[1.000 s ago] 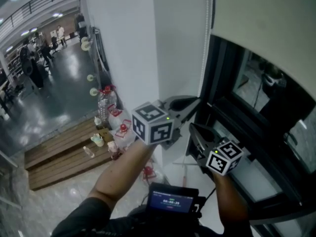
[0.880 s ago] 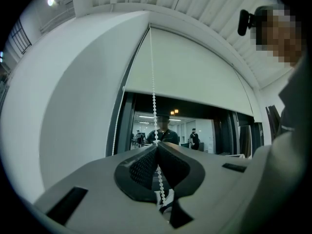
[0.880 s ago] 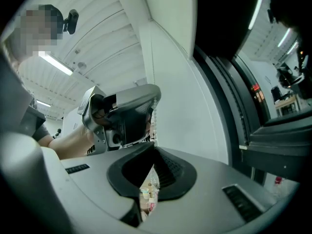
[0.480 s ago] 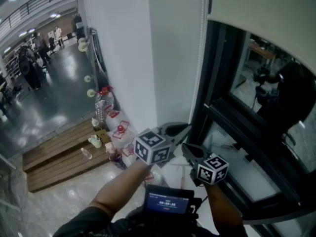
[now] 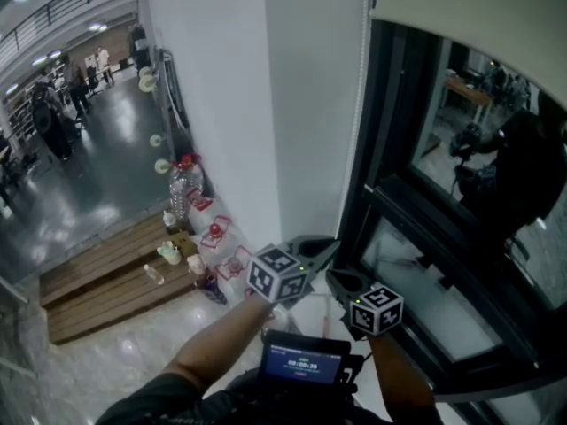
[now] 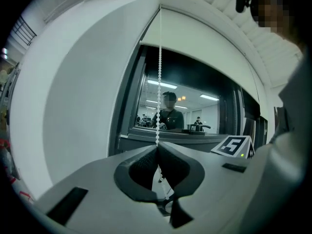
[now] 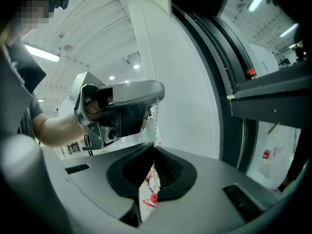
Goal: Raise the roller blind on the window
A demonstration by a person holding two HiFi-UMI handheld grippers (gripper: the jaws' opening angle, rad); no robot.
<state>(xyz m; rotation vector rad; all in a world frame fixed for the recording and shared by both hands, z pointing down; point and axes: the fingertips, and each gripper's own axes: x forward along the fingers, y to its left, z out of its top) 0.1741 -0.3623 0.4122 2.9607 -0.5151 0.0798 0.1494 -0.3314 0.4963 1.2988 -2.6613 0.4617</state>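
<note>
The white roller blind covers the top of the dark window; its lower edge is high in the head view. The bead chain hangs down the frame's left side. My left gripper is shut on this bead chain, which runs into the closed tips of the left gripper. Just below it, my right gripper also pinches the bead chain. The right gripper has just eased its jaws slightly, with the chain still between the tips.
A white wall stands left of the window. Far below at the left are wooden steps with bottles and small items, and people stand in the hall beyond. A small screen device sits at my chest.
Both grippers have come down along the window frame with the chain in them. The blind's lower edge has risen, and more of the dark window shows.
</note>
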